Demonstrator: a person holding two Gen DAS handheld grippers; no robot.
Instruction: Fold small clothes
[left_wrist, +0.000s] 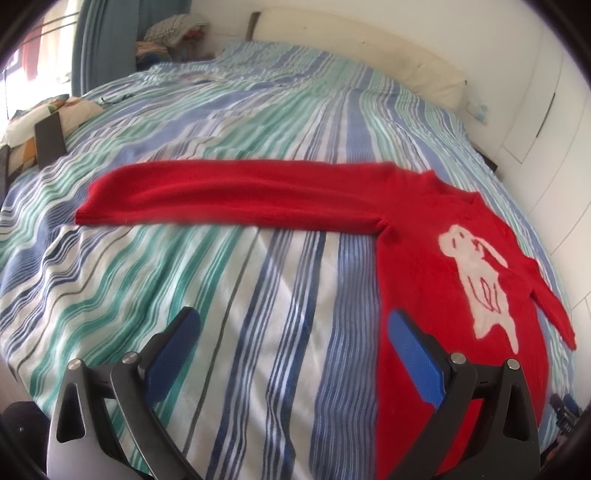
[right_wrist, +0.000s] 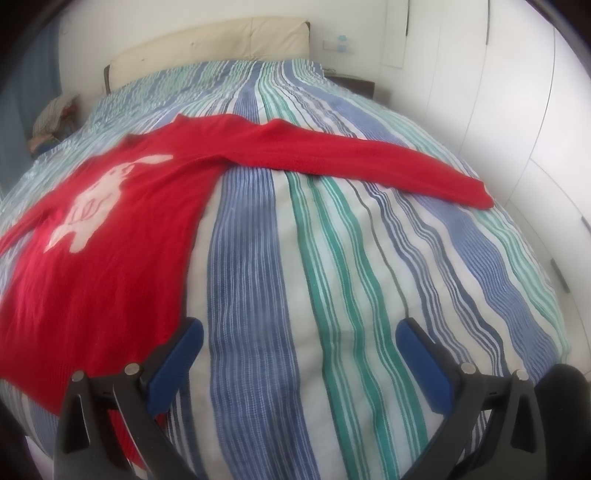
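A red sweater (left_wrist: 417, 280) with a white animal figure (left_wrist: 480, 284) lies flat, front up, on the striped bed. In the left wrist view one sleeve (left_wrist: 229, 195) stretches far out to the left. My left gripper (left_wrist: 291, 325) hovers open above the bedcover beside the sweater's left side edge, its right pad (left_wrist: 413, 358) over the red cloth. In the right wrist view the sweater (right_wrist: 92, 266) fills the left, and its other sleeve (right_wrist: 351, 162) reaches right. My right gripper (right_wrist: 299, 336) is open over the bare cover, its left pad (right_wrist: 181, 358) at the sweater's edge. Neither holds anything.
The striped bedcover (left_wrist: 258, 332) spans both views. A cream headboard (right_wrist: 210, 40) stands at the far end, white cupboard doors (right_wrist: 517, 110) along the right. A pile of clothes (left_wrist: 170, 37) and a dark flat object (left_wrist: 50, 142) lie at the left side.
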